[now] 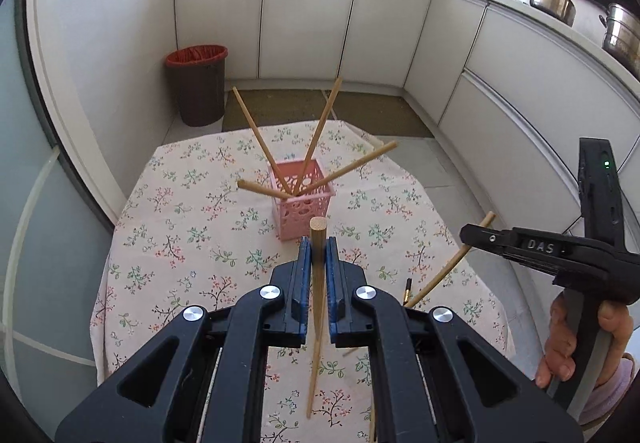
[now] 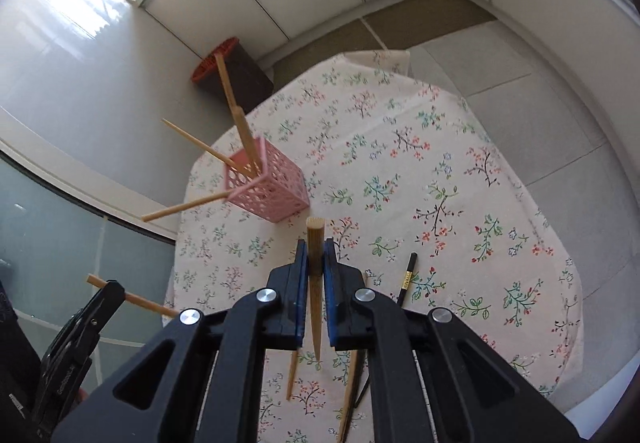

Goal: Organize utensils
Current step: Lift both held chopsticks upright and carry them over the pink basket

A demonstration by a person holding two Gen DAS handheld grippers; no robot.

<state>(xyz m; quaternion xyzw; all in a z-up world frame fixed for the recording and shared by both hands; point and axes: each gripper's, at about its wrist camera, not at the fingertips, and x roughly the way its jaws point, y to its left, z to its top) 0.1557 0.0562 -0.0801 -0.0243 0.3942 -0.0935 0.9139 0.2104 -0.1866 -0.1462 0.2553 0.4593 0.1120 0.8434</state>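
Left gripper (image 1: 318,257) fingers pinching a wooden chopstick (image 1: 316,323), right gripper (image 2: 316,259) fingers pinching another chopstick (image 2: 315,283), pink perforated basket (image 1: 300,211) holding four chopsticks on floral-clothed worktop (image 1: 192,243).

1 pink basket (image 1: 303,199) holds 4 wooden chopsticks (image 1: 316,141); 1 black chopstick (image 2: 407,277) lies on 1 table (image 2: 460,171).

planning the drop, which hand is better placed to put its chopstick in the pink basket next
Left, marginally: its left gripper faces the pink lattice plastic basket head-on; from the right gripper it sits off to the side.
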